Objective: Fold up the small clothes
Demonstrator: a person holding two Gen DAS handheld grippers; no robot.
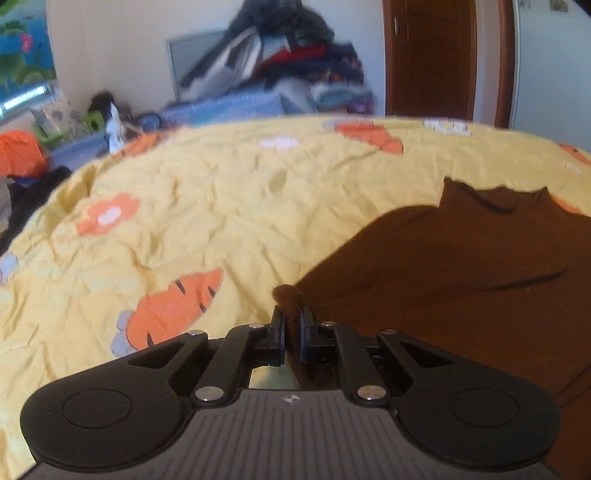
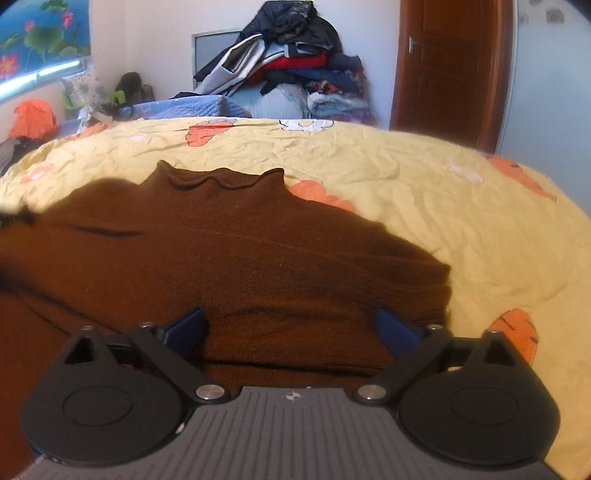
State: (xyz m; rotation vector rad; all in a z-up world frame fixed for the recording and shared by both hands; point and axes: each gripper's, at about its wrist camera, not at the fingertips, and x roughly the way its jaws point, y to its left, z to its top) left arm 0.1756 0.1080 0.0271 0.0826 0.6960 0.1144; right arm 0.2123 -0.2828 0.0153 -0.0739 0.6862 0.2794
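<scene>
- A brown knitted sweater [image 2: 236, 266] lies spread on a yellow bedspread [image 2: 424, 192] printed with orange carrots and white flowers, its rolled collar [image 2: 218, 181] pointing toward the far side of the bed, upper centre of the right wrist frame.
- In the left wrist view the sweater [image 1: 461, 266] fills the right half of the frame, the collar [image 1: 495, 199] at upper right, the bedspread [image 1: 203, 206] open across the left and centre.
- The left gripper [image 1: 291, 321], bottom centre of its frame, has its fingers pressed together on a bunched fold of the sweater's brown knit; a rounded nub of fabric pokes up just past the fingertips.
- The right gripper [image 2: 291, 325], bottom centre of its frame, is spread wide over the sweater; its blue-padded fingers [image 2: 188, 328] sit at either side with brown knit showing between them. Whether the pads touch the cloth cannot be told.
- Beyond the bed, upper centre in both views, a tall pile of dark and coloured clothes [image 2: 291, 62] sits heaped on a blue quilted cover [image 2: 192, 107].
- A brown wooden door [image 2: 450, 66] stands at upper right; a lotus-flower picture [image 2: 40, 33] hangs at upper left.
- An orange bag [image 2: 33, 118] sits at the left edge.
</scene>
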